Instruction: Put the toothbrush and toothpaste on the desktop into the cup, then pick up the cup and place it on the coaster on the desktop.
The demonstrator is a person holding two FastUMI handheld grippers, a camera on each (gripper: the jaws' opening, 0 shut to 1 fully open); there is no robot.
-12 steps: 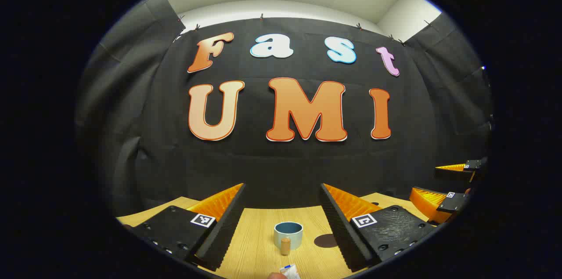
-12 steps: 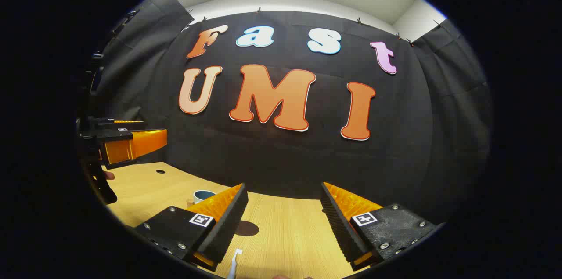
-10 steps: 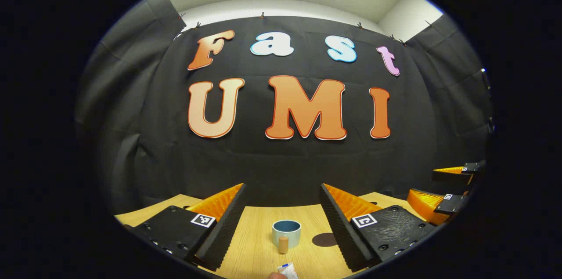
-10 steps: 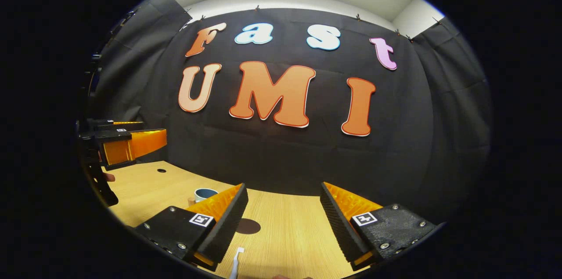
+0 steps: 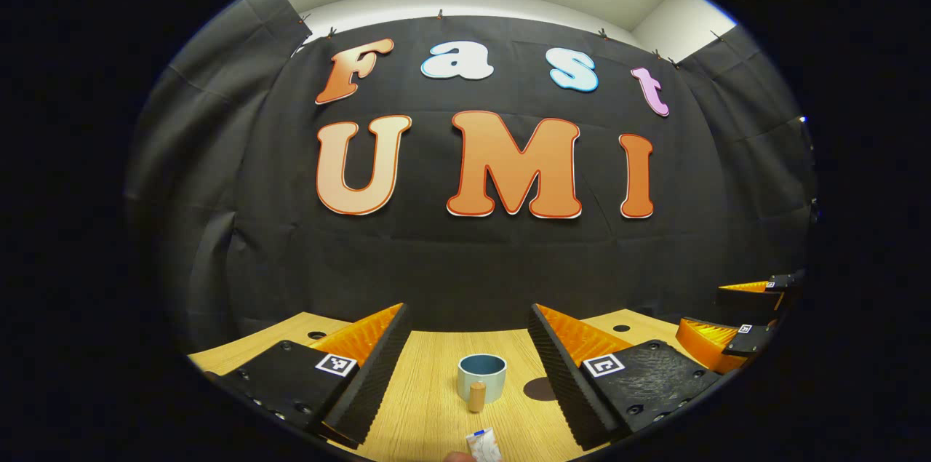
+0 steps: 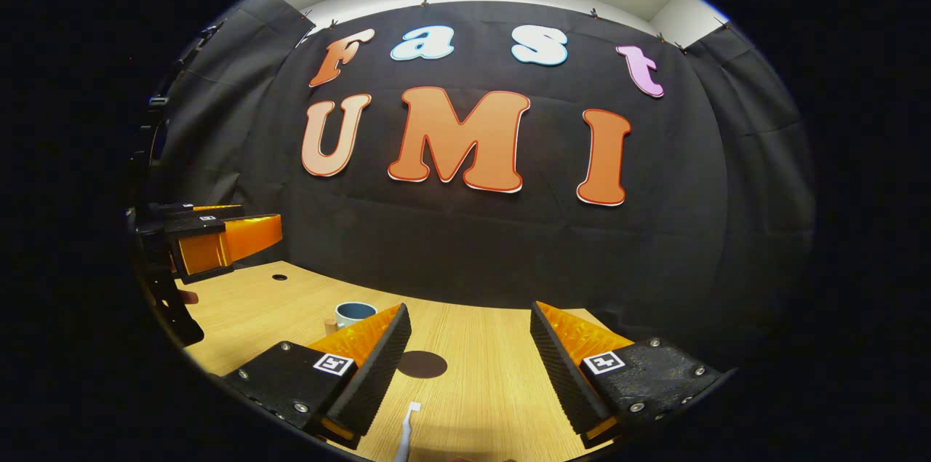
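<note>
1. Surface (image 5: 429, 411): since 0.6 s ago both cameras have tipped down slightly, so more wood shows. Judgement: approach starting, nothing grasped.
2. Left hand-held gripper (image 5: 468, 327) and right hand-held gripper (image 6: 470, 327): jaws wide, empty.
3. Cup (image 5: 481, 377) at 12 o'clock of left hand-held gripper; coaster (image 5: 539, 389) just beside, at its 3 o'clock.
4. Left gripper view shows toothpaste (image 5: 484, 444); right gripper view shows toothbrush (image 6: 406, 433).

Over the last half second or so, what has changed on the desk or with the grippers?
Both cameras tilted slightly down, showing more desktop. Nothing was grasped or released. The left gripper and right gripper stay open; the cup, coaster, toothbrush and toothpaste lie untouched.
</note>
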